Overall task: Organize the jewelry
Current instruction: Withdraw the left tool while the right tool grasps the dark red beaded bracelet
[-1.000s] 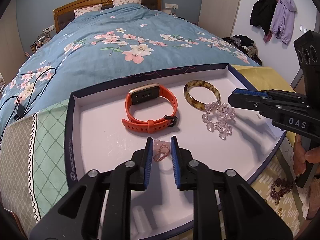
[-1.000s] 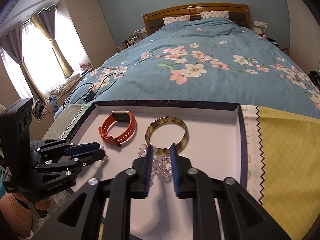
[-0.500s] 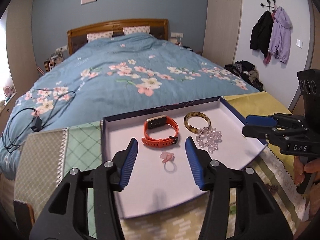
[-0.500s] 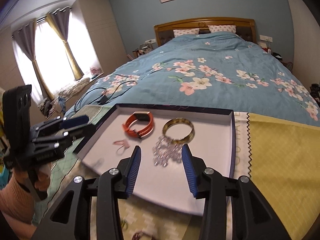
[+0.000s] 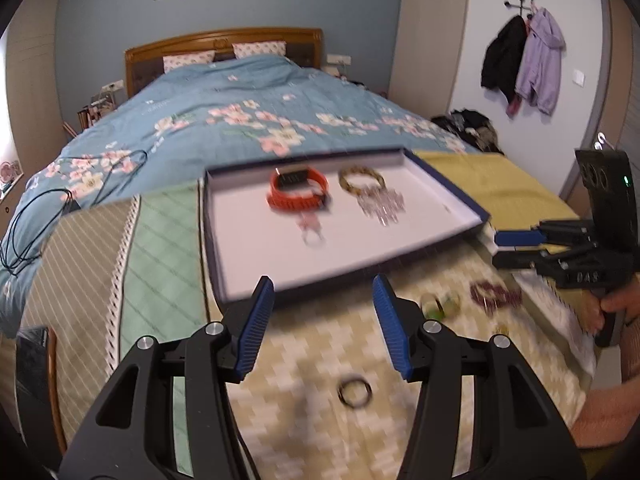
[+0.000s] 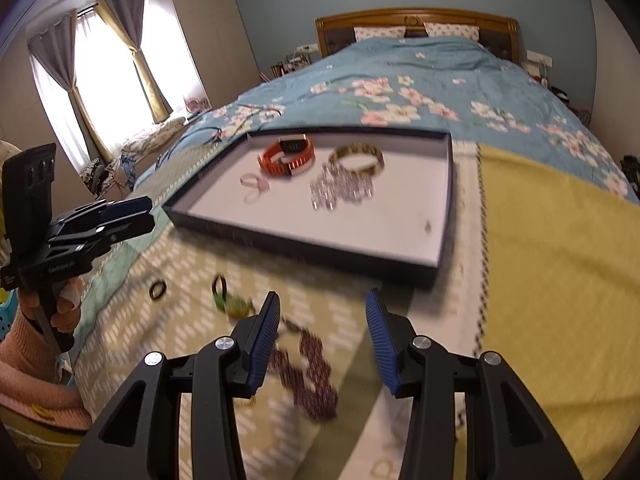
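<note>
Left tongs [image 5: 323, 322]: jaws apart, empty, nothing between the pads.

Dark ring [image 5: 354, 394]: lies flat on the patterned bedspread [image 5: 320, 420], just below and between the left fingertips; nearer this hand than the other. No long axis to favour; any approach from above serves.

Right tongs [image 6: 322, 338]: jaws apart, empty.

Dark red bead string [image 6: 312, 376]: heaped on the bedspread directly under the right tongs, its length running away from the camera.

Green piece [image 6: 232, 304]: between the two hands, blurred.

Tray [image 6: 304, 246]: farther off, on the bed. Holds an orange watch [image 6: 286, 156], bangle [image 6: 356, 158], clear bead bracelet [image 6: 342, 190], pink ring [image 6: 254, 184].

Judgement: loose pieces remain outside the tray.
</note>
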